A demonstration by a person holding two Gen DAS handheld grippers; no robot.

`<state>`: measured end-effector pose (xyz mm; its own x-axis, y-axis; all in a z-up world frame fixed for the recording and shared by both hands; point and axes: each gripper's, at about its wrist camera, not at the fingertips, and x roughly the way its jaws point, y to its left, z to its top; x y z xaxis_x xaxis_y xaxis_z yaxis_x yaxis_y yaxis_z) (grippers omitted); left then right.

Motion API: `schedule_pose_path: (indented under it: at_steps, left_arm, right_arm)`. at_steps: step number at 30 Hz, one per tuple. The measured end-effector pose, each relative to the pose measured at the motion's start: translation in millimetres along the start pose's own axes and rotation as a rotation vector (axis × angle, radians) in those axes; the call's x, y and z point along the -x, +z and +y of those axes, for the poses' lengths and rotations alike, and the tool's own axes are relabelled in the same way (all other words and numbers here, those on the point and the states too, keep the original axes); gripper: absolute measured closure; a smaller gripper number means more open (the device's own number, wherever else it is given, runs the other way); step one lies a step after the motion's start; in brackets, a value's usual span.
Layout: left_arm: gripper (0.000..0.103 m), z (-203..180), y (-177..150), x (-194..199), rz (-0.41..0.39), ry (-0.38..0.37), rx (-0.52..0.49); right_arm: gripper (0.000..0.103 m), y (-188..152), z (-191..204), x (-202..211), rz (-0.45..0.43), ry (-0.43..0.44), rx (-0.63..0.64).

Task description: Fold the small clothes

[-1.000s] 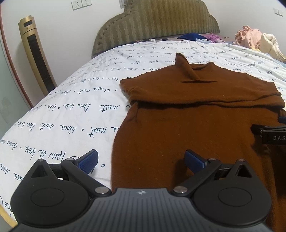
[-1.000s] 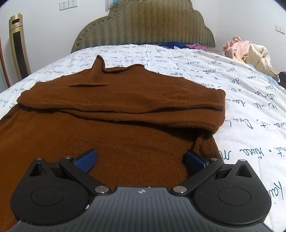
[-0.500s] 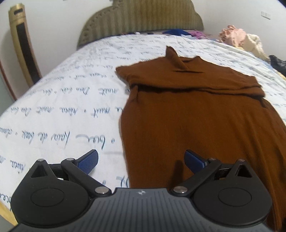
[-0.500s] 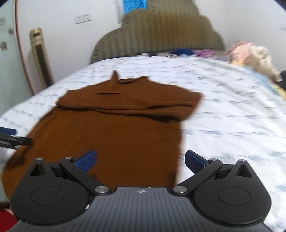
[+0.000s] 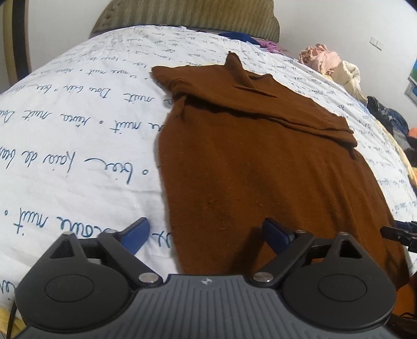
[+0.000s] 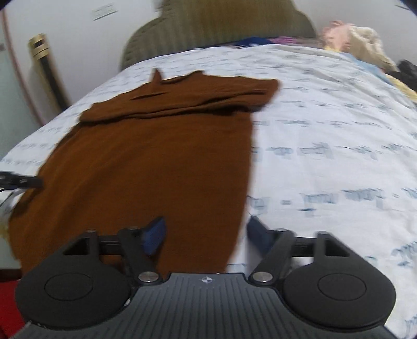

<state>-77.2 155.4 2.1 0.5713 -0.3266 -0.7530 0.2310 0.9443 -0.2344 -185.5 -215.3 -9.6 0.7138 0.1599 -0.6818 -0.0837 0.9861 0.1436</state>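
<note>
A brown knit sweater [image 5: 260,156] lies flat on the bed, its sleeves folded across the chest, collar pointing to the headboard. It also shows in the right wrist view [image 6: 156,161]. My left gripper [image 5: 206,232] is open and empty, straddling the sweater's near left hem corner. My right gripper [image 6: 206,232] is open and empty, straddling the near right hem corner; this view is blurred. The right gripper's tip shows at the right edge of the left wrist view [image 5: 401,234], and the left gripper's tip shows at the left edge of the right wrist view [image 6: 18,180].
The bed has a white sheet with blue handwriting print [image 5: 78,130] and a green padded headboard [image 5: 187,13]. A heap of pink and cream clothes [image 5: 331,62] lies at the far right, with dark clothes [image 5: 388,114] beside it. A gold floor lamp [image 6: 47,70] stands left.
Both grippers have drawn back from the middle of the sweater toward its near hem and moved apart to the two corners. The sweater has not moved. Both jaws stay open.
</note>
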Motion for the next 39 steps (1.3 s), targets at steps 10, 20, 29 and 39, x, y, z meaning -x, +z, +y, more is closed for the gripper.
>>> schedule_pose_path:
  at_steps: [10,20,29,39]
  left_arm:
    - [0.095,-13,10,14,-0.018,-0.01,-0.018]
    - [0.095,-35,75,19,-0.21,0.077,-0.102]
    - [0.093,-25,81,-43,-0.1,0.253,-0.121]
    - [0.019,-1,24,4,-0.103,0.162,-0.001]
  right_arm:
    - [0.088,11,1,4,-0.062,0.095,-0.057]
    - [0.088,68,1,14,-0.261,0.082,-0.056]
    - [0.06,63,-20,-33,-0.179,-0.037,-0.136]
    - [0.05,15,-32,-4,-0.094,0.081,-0.228]
